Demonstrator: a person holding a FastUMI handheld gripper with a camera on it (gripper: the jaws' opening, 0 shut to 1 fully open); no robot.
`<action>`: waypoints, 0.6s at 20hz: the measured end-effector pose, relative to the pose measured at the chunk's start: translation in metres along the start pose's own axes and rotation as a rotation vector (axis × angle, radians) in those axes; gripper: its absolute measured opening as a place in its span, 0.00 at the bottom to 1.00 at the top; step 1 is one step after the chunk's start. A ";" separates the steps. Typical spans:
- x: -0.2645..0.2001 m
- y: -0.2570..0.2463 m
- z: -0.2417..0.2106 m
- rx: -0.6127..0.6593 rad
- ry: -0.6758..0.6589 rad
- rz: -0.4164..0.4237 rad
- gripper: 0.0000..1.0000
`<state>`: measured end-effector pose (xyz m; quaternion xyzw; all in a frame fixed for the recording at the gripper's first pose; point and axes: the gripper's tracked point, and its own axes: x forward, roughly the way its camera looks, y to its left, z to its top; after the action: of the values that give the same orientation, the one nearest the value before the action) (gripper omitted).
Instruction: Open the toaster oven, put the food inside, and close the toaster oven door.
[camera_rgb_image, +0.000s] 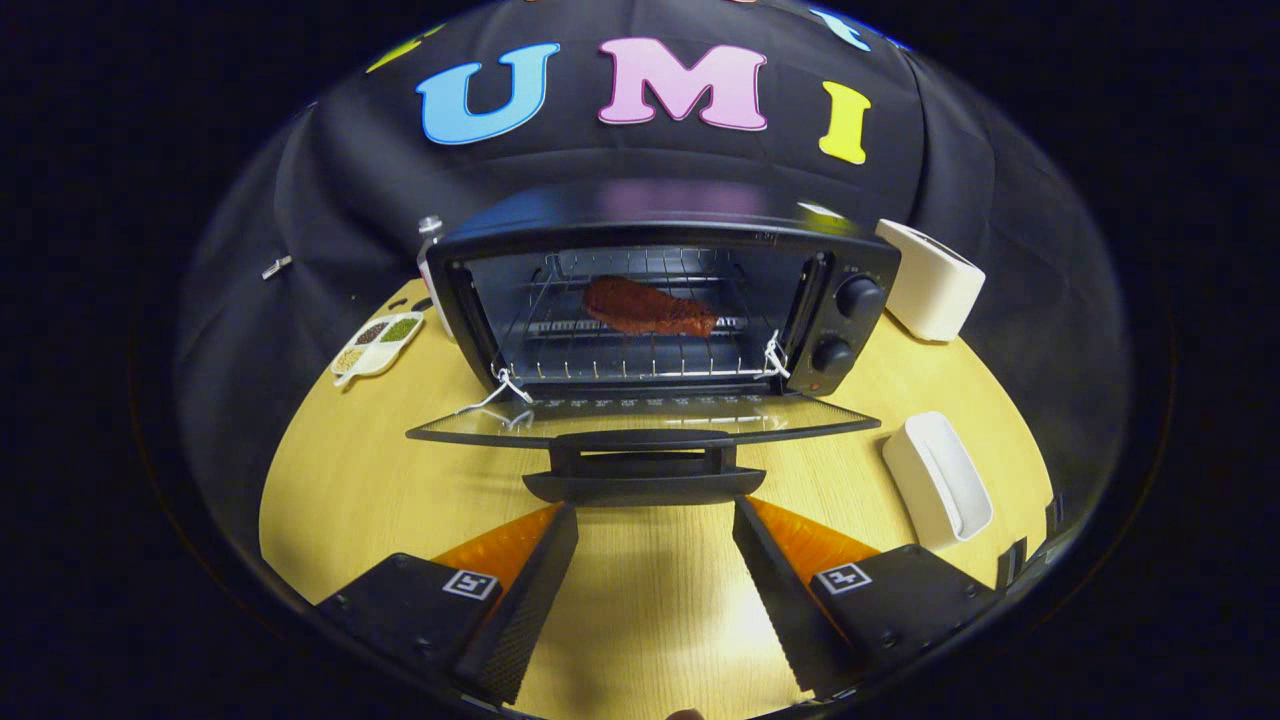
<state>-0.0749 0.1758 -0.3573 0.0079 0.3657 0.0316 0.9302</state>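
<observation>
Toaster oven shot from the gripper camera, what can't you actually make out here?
- Knob settings on the toaster oven: the two knobs are too small to read.
- Bottle behind the oven's left corner: mostly hidden by the oven.
- Compartment dish: contents too small to identify.
- Underside of the steak: hidden on the rack.
- Gripper, open: body cut off by the edge.

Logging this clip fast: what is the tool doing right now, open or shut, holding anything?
Tool: open, holding nothing, fingers spread just short of the handle of the lowered toaster oven door.
</observation>
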 end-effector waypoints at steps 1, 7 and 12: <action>-0.002 0.001 0.006 -0.002 -0.014 0.004 0.99; -0.009 0.002 0.059 -0.042 -0.116 0.021 0.98; -0.017 0.001 0.106 -0.074 -0.210 0.027 0.98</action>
<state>-0.0151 0.1770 -0.2678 -0.0180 0.2648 0.0567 0.9625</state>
